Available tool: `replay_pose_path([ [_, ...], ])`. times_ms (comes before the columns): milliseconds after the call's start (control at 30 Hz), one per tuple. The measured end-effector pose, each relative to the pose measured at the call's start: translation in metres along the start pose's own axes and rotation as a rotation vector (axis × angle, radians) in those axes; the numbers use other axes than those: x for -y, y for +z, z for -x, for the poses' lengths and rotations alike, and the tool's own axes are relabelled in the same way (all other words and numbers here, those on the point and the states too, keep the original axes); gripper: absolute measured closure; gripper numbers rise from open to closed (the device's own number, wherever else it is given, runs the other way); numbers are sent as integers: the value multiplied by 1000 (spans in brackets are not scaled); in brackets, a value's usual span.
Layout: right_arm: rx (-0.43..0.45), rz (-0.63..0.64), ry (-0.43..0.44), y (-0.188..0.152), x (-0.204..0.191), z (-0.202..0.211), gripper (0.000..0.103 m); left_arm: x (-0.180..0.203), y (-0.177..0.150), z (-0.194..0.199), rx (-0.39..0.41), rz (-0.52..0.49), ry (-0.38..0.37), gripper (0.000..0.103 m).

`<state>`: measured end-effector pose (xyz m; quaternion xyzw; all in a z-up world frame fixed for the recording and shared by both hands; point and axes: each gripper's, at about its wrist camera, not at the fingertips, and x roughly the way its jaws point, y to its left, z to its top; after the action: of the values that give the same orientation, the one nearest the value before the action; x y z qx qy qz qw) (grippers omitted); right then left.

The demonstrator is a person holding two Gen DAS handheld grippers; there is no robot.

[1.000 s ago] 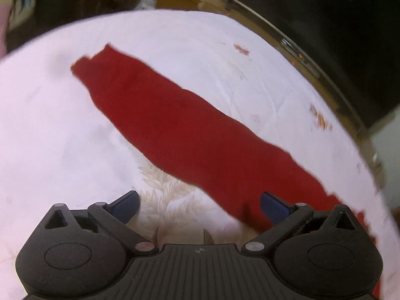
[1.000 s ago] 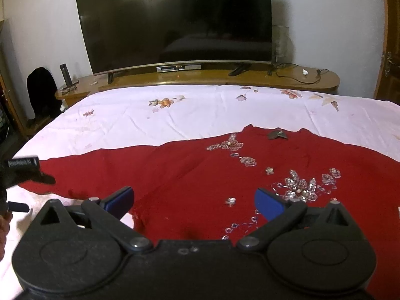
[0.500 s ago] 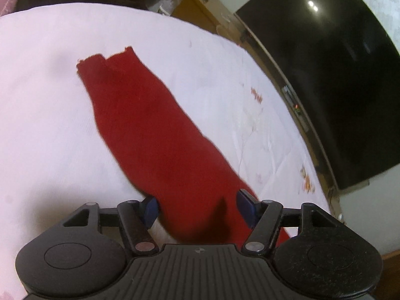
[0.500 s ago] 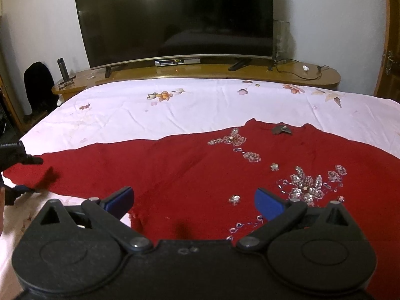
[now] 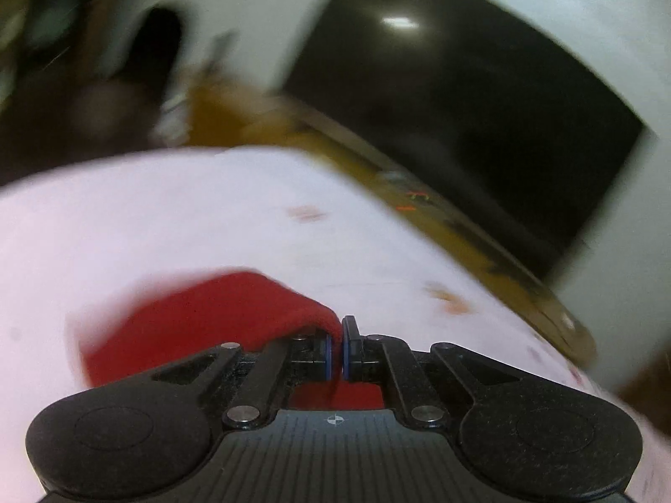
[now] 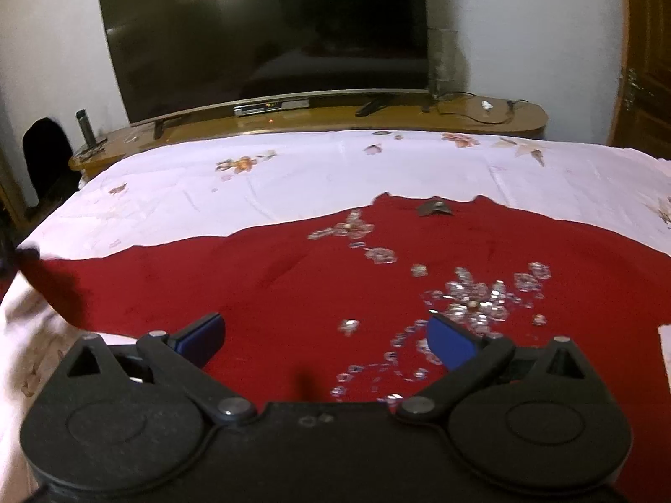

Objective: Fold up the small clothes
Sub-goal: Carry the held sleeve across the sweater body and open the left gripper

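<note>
A: Where is the red top lying?

B: Spread flat across the bed, on its white flowered sheet, with the beaded front facing up and one sleeve running out toward the left edge of the right wrist view.

A: And the left gripper?

B: Its jaws have just been closing, and now the pads pinch a fold of that sleeve between them. The cloth rises from the sheet into the pinch. That view is blurred.

A: The right gripper?

B: Its blue fingers stand wide apart above the lower part of the top, with nothing between them.

A: What is behind the bed?

B: A dark television on a long wooden stand against a white wall.
</note>
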<state>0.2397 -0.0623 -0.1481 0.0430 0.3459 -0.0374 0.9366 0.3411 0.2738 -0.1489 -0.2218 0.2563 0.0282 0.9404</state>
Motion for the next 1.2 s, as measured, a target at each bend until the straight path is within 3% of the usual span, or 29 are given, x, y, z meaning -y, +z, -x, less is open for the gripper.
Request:
replay_pose_path([
  [133,19,-28,-29,-1,23,10,1,100,-19,2,-42,-208,-209,98],
  [300,21,-78,-80,-9,67,24,1,202,-84,-9,-238,-342,-429,99],
  [400,9,-104,-116,-17,94,32,1,244,-136,-20,-426,-420,-467,98],
  [467,-2,-122,-136,-23,110,36,1,260,-155,-20,-488,-468,-448,98],
  [567,-12,-144,-154,-29,132,42,1,272,-165,1,-445,-514,-436,98],
  [767,-13,-171,-149,-33,152,52,1,294,-141,17,-364,-528,-488,98],
  [833,-16,-167,-146,-33,155,54,1,315,-153,22,-330,-651,-472,97],
  [867,-17,-162,-148,-33,156,55,1,331,-162,21,-309,-764,-417,95],
  [900,-18,-160,-150,-34,158,56,1,344,-174,21,-297,-890,-367,81],
  [933,-19,-160,-148,-35,161,57,1,355,-186,18,-309,-993,-335,53],
  [1000,-21,-167,-149,-36,167,61,1,365,-196,17,-336,-1041,-317,29],
  [1100,-19,-172,-156,-39,176,65,1,360,-180,21,-457,-856,-462,15],
  [1200,-16,-185,-156,-38,187,68,1,344,-162,12,-530,-636,-458,10],
])
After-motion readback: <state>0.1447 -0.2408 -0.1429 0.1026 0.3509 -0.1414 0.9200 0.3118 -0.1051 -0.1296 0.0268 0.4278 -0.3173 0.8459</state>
